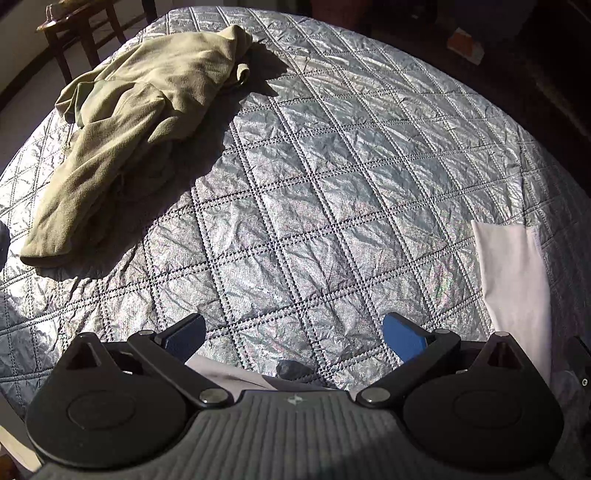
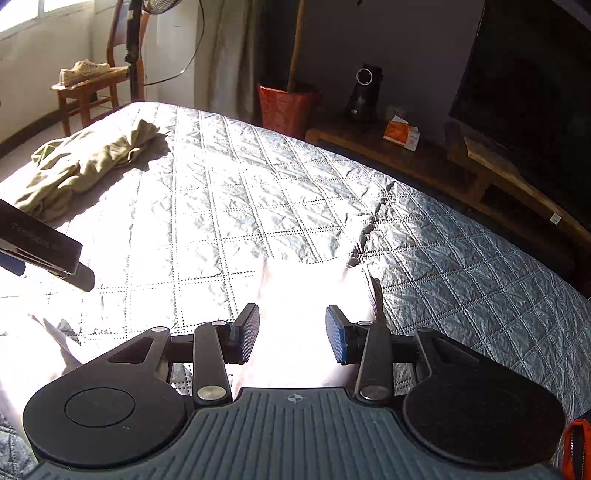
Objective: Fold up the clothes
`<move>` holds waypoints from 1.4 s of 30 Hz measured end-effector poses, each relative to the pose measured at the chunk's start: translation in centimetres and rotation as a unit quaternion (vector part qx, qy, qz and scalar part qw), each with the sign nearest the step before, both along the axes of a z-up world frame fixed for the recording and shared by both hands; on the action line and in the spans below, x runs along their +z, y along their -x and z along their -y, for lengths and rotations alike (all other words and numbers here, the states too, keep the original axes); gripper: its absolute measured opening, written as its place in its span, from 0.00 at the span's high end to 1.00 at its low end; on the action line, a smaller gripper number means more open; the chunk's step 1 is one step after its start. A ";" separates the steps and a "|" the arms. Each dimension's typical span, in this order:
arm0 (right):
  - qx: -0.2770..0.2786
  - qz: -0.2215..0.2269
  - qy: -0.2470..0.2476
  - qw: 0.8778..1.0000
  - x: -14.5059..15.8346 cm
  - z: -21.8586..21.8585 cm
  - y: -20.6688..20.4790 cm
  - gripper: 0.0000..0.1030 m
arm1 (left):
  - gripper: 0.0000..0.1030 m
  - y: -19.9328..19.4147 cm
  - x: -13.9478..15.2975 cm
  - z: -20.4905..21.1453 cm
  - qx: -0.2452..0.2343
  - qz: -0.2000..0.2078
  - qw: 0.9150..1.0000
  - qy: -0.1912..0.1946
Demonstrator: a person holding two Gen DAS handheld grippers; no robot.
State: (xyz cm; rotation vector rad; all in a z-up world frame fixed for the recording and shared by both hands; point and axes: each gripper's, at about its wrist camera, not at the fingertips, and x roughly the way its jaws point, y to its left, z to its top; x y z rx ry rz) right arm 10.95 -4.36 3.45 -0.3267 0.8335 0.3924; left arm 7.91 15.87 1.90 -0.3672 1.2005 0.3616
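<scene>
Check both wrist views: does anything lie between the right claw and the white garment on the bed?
Nothing visible does. The open right claw hangs directly over the white garment, fingers either side of it, on the quilted bedspread. The olive garment lies far off.

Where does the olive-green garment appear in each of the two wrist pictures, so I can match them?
Left wrist view: the olive-green garment lies crumpled at upper left on the quilted bedspread.
Right wrist view: the same garment lies at far left, smaller, near the bed's far corner.
Shared landmark: the wooden chair stands just beyond that corner in both.
</scene>
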 end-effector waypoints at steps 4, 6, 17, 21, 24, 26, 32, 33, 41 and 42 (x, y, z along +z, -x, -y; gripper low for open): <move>0.036 -0.049 0.029 0.998 -3.3 -2.4 -1.5 0.57 | 0.01 0.1 0.2 -0.8 0.005 0.004 1.000 0.004; 0.035 -0.060 0.021 0.997 -4.2 -2.7 -1.9 0.55 | 0.01 0.2 0.2 -1.0 0.006 0.005 1.000 0.006; -0.022 -0.077 -0.065 0.995 -3.8 -0.4 -5.2 1.00 | 0.01 0.7 0.4 -3.5 0.032 0.009 0.999 0.018; -0.034 -0.040 -0.188 0.981 0.6 1.7 -4.0 1.00 | 0.01 0.8 0.6 -4.5 0.043 0.017 0.999 0.020; -0.007 0.024 -0.271 0.962 5.7 2.4 -0.5 1.00 | 0.01 1.1 0.8 -5.6 0.061 0.020 0.998 0.022; 0.025 0.060 -0.303 0.951 8.0 2.4 2.5 0.99 | 0.01 1.3 0.8 -6.4 0.075 0.020 0.997 0.025; 0.137 0.056 -0.290 0.946 6.5 -0.3 12.0 0.99 | 0.01 1.9 1.4 -8.0 0.100 0.028 0.994 0.030; 0.137 0.033 -0.274 0.952 4.8 -1.0 13.1 0.99 | 0.01 2.0 1.5 -8.2 0.103 0.030 0.994 0.031; 0.182 -0.073 -0.205 0.959 -0.2 -3.5 16.3 0.83 | 0.01 2.5 1.6 -9.7 0.127 0.032 0.991 0.032; 0.180 -0.062 -0.225 0.956 0.5 -3.0 16.2 0.80 | 0.01 2.4 1.6 -9.7 0.124 0.033 0.991 0.032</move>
